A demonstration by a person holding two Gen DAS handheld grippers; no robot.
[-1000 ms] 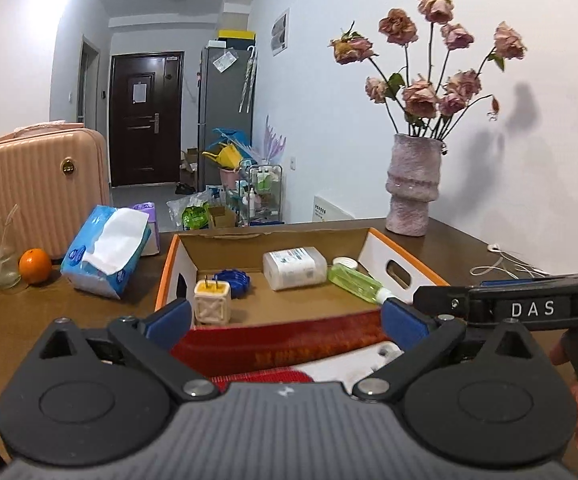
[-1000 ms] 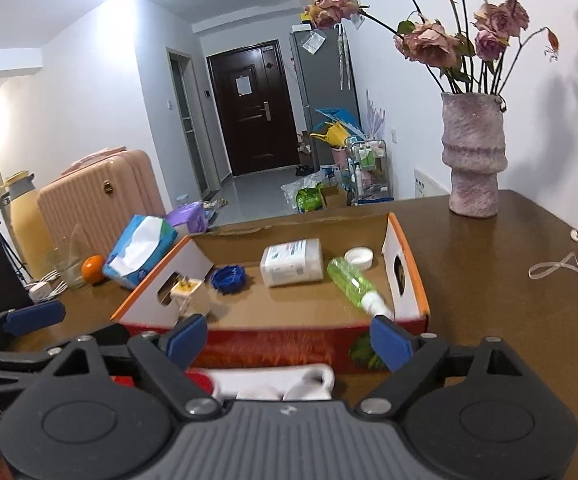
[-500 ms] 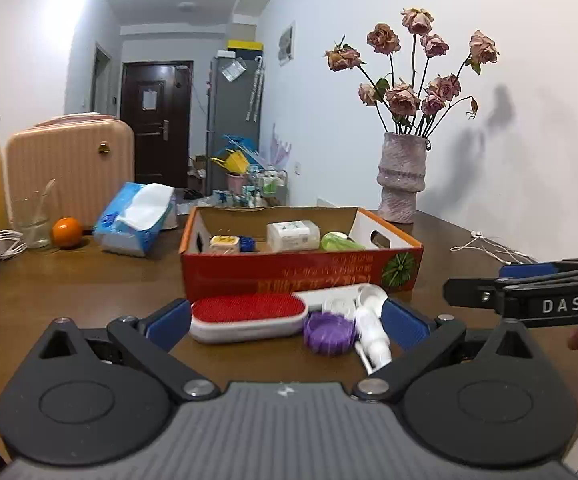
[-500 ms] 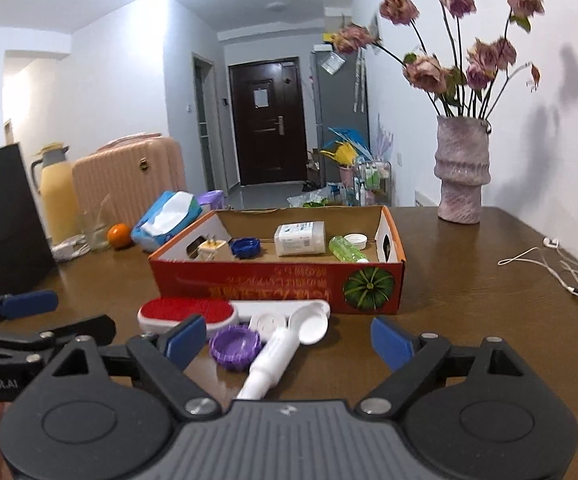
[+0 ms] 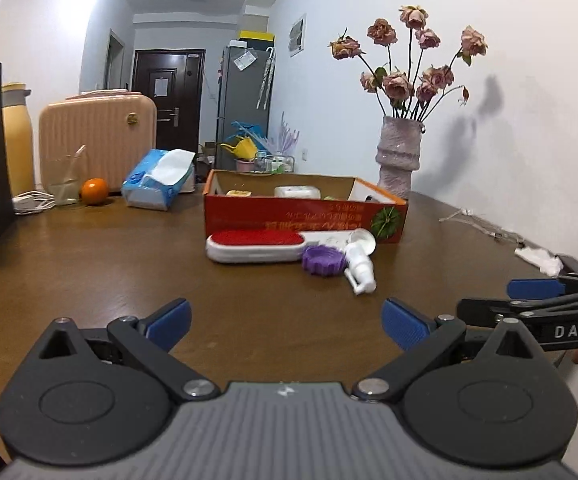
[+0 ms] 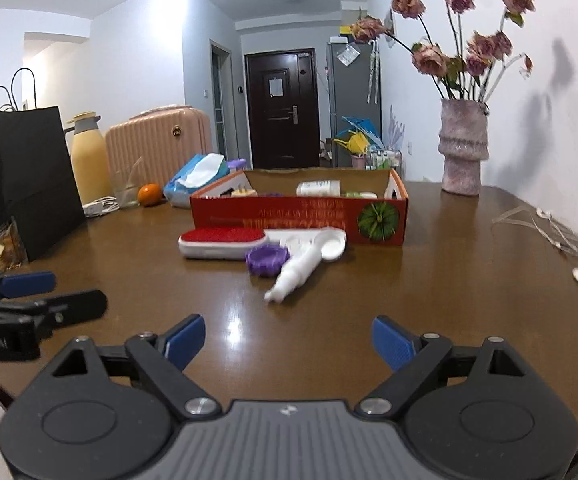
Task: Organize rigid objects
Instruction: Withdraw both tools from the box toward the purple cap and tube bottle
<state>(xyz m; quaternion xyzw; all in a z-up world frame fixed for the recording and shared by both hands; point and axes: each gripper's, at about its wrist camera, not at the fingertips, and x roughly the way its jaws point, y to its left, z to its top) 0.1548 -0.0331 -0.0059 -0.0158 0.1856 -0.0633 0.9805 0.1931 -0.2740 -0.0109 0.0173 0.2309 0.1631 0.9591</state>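
A red cardboard box (image 5: 305,218) (image 6: 301,218) stands mid-table and holds a white bottle, a plug and other small items. In front of it lie a red-and-white lint brush (image 5: 255,244) (image 6: 221,242), a purple lid (image 5: 321,261) (image 6: 267,259), a white pump bottle (image 5: 359,266) (image 6: 299,268) and a white spoon (image 6: 331,242). My left gripper (image 5: 285,320) is open and empty, well short of these things. My right gripper (image 6: 287,338) is open too, with nothing between its fingers.
A vase of dried roses (image 5: 399,162) (image 6: 463,152) stands at the back right. At the back left are a tissue pack (image 5: 157,178), an orange (image 5: 94,191), a glass (image 5: 64,180), a yellow flask (image 6: 85,160) and a black paper bag (image 6: 29,176). A white cable (image 6: 557,228) lies along the right edge.
Both grippers have drawn back from the box and sunk a little. The lint brush, purple lid and pump bottle, once right under the fingers, now lie farther ahead.
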